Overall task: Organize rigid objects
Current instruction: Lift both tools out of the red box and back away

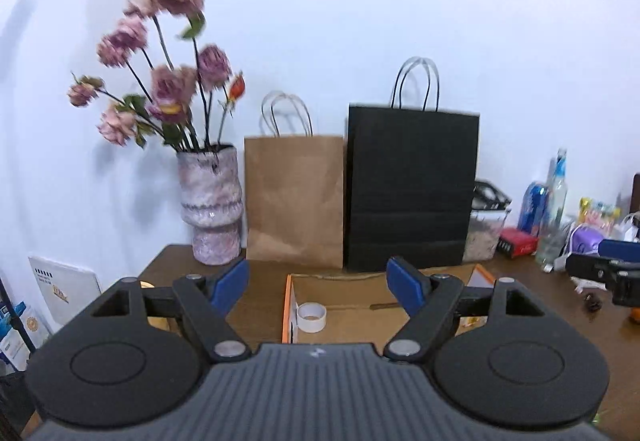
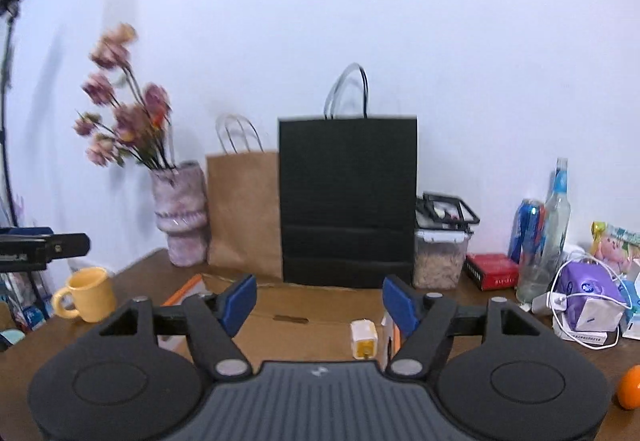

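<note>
Cardboard box, flat brown with an orange rim, lies on my wooden table; inside sit a white tape roll and a small white-yellow cube. My left gripper and right gripper gape wide, empty.

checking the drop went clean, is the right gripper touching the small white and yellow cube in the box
Apart. The right wrist view shows the right gripper open and empty, while the cube sits below on the cardboard box floor.

The flowers are motion-blurred; the orange is edge-cropped.
</note>
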